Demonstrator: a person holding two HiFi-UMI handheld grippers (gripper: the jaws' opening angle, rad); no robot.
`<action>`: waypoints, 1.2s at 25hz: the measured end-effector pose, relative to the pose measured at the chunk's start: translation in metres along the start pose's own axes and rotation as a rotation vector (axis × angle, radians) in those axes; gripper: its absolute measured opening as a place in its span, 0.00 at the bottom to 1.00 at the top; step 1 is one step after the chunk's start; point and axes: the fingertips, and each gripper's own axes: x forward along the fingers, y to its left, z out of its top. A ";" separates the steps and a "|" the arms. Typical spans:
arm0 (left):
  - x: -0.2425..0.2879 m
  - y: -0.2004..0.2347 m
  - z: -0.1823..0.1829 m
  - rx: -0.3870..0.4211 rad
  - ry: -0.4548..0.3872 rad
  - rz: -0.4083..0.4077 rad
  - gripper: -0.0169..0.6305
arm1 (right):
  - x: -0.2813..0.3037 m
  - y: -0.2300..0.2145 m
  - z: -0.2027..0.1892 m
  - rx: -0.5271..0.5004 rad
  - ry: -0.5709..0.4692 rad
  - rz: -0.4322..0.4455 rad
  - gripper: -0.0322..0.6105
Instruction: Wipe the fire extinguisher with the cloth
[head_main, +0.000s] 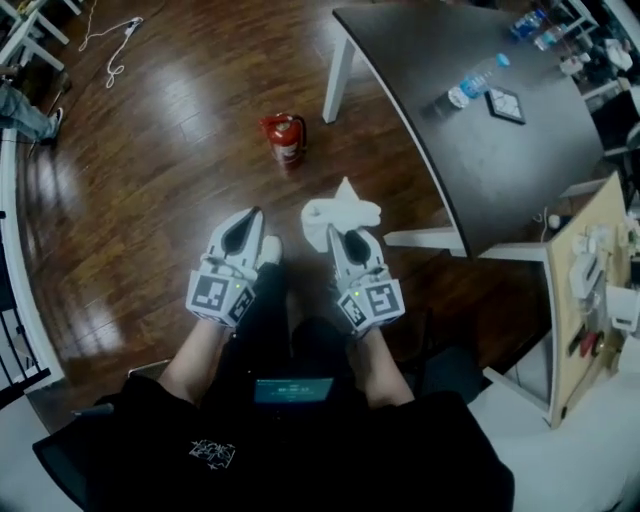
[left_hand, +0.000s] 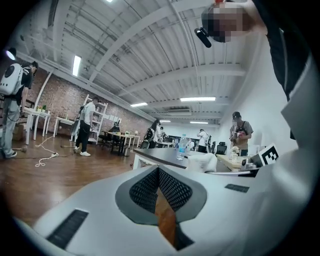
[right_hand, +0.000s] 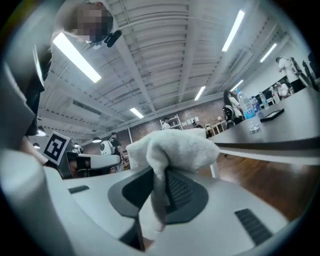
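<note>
**Left gripper** (head_main: 252, 214): white moulded plastic shell with a marker cube in black and white squares at the rear. In the left gripper view, the 2 dark grey pads have a cross-hatched texture. They meet at the tips and hold nothing. Only a narrow wedge-shaped gap shows further back.

**Right gripper** (head_main: 336, 234): same shell and same hatched pads. The fingers are clamped on the cloth (right_hand: 172, 147).

**Cloth:** white, soft and nappy, like towelling. It is bunched into a rounded lump above and over the right fingertips. 1 fold runs down between the pads. In the head view, a pointed corner sticks out beyond the fingertips.

**Fire extinguisher** (head_main: 285, 137): a small, glossy red cylinder with a dark fitting at the top and a pale label on the body. It stands on the floor (head_main: 150, 180), which is dark, polished wood planking with bright reflections. It is ahead of both sets of fingertips, roughly on a line between them and well apart from them. The cloth does not touch it.

**Table** (head_main: 500, 170): dark matte top on white legs, ahead and to the right of the right fingers. 1 clear plastic bottle (head_main: 474, 81) with a blue cap stands on the table.
</note>
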 end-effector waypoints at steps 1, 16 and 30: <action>-0.012 -0.016 0.014 -0.012 0.000 -0.004 0.02 | -0.016 0.010 0.015 0.004 0.002 0.000 0.17; -0.141 -0.176 0.087 0.045 -0.009 -0.054 0.02 | -0.203 0.093 0.135 -0.067 -0.072 -0.025 0.17; -0.231 -0.233 0.129 0.030 -0.077 -0.028 0.02 | -0.292 0.169 0.159 -0.077 -0.079 -0.009 0.17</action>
